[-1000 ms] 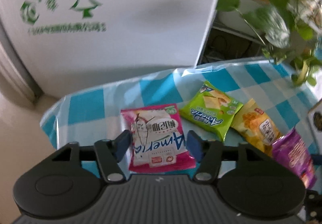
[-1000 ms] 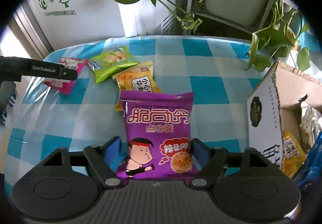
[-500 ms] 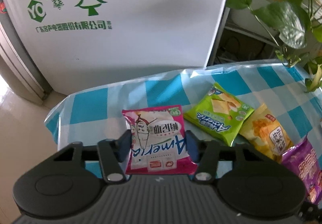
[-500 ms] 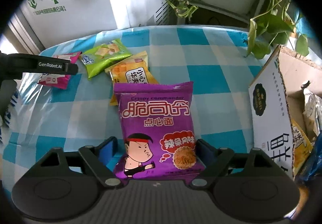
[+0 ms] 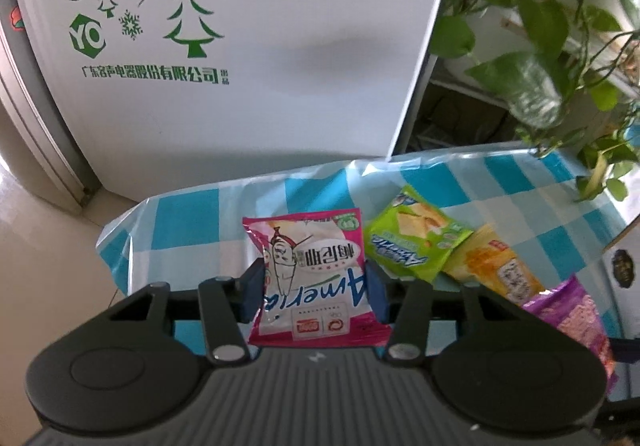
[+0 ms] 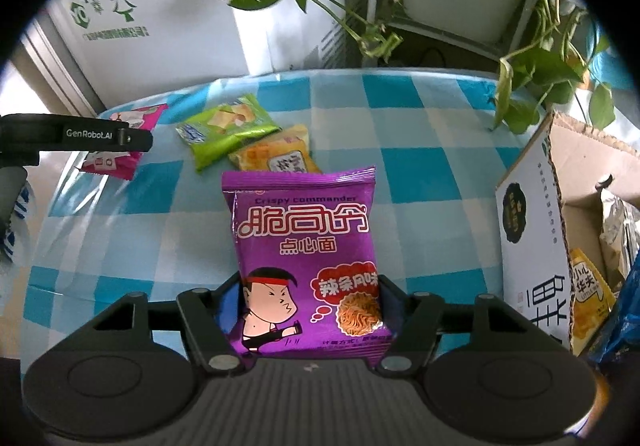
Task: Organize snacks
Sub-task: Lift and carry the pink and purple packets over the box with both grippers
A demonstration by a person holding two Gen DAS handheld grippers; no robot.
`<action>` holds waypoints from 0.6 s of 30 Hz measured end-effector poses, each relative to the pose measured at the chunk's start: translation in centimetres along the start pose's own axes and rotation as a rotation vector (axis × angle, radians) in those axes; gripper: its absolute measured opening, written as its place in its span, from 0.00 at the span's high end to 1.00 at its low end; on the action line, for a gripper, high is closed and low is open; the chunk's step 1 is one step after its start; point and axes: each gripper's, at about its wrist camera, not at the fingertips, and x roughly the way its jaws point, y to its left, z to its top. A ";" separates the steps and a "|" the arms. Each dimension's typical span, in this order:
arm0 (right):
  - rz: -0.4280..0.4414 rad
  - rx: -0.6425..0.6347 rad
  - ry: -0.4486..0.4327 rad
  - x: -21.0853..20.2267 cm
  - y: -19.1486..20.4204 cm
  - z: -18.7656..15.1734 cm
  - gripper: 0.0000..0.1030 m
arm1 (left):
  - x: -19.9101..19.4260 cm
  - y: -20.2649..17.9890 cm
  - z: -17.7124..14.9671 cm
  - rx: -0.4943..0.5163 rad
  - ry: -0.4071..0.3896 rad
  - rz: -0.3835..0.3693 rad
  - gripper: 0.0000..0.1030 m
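Between my left gripper's (image 5: 314,288) blue pads sits the pink-and-white foil snack packet (image 5: 314,282), clamped over the blue-checked plastic tablecloth (image 5: 184,221). My right gripper (image 6: 310,304), angled downward, has just been closing around the purple noodle-snack packet (image 6: 306,258); its lower edge is hidden.

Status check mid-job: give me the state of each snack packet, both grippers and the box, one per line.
Left gripper: shut on the pink packet.
Right gripper: jaws have just been closing, pads against the purple packet.
Green packet: flat on the tablecloth, untouched.
Orange packet: flat, partly under the green one.
Cardboard box: open, packets inside.
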 end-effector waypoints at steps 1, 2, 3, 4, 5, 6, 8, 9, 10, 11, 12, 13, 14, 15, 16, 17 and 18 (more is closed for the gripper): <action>0.003 0.001 -0.004 -0.2 0.1 0.1 0.29 | -0.4 -0.1 0.0 -0.003 -0.005 -0.004 0.51; 0.007 0.003 -0.009 -0.3 0.1 0.1 0.29 | -0.7 -0.2 0.0 -0.006 -0.009 -0.010 0.51; 0.012 0.004 -0.016 -0.6 0.2 0.2 0.29 | -1.0 -0.2 0.0 -0.009 -0.012 -0.016 0.51; 0.015 0.005 -0.022 -0.8 0.2 0.2 0.29 | -1.3 -0.3 -0.1 -0.014 -0.016 -0.023 0.51; 0.017 0.007 -0.028 -1.0 0.3 0.3 0.29 | -1.6 -0.4 -0.1 -0.018 -0.019 -0.029 0.51; 0.020 0.008 -0.036 -1.3 0.3 0.4 0.29 | -1.9 -0.5 -0.1 -0.021 -0.023 -0.035 0.51; 0.026 0.012 -0.048 -1.7 0.4 0.5 0.29 | -2.4 -0.8 -0.2 -0.022 -0.032 -0.044 0.51; 0.029 0.014 -0.054 -1.9 0.3 0.6 0.29 | -2.7 -1.0 -0.3 -0.021 -0.038 -0.047 0.51; 0.031 0.018 -0.059 -2.1 0.3 0.6 0.29 | -3.0 -1.2 -0.4 -0.018 -0.044 -0.049 0.51; 0.033 0.021 -0.065 -2.4 0.2 0.6 0.29 | -3.4 -1.4 -0.5 -0.018 -0.048 -0.053 0.51; 0.033 0.023 -0.071 -2.7 0.1 0.6 0.29 | -3.7 -1.6 -0.5 -0.020 -0.050 -0.060 0.51; 0.032 0.023 -0.078 -2.9 0.1 0.6 0.29 | -4.0 -1.8 -0.6 -0.023 -0.053 -0.069 0.51; 0.030 0.024 -0.086 -3.3 0.1 0.6 0.29 | -4.4 -2.0 -0.6 -0.024 -0.057 -0.077 0.51; 0.030 0.026 -0.094 -3.7 0.0 0.5 0.29 | -4.7 -2.2 -0.7 -0.023 -0.061 -0.081 0.51; 0.032 0.031 -0.102 -4.1 -0.1 0.5 0.29 | -5.1 -2.4 -0.7 -0.020 -0.068 -0.085 0.51; 0.032 0.037 -0.111 -4.6 -0.3 0.5 0.29 | -5.5 -2.6 -0.8 -0.015 -0.076 -0.087 0.51; 0.027 0.039 -0.120 -5.0 -0.4 0.4 0.29 | -5.8 -2.9 -0.8 -0.010 -0.083 -0.091 0.51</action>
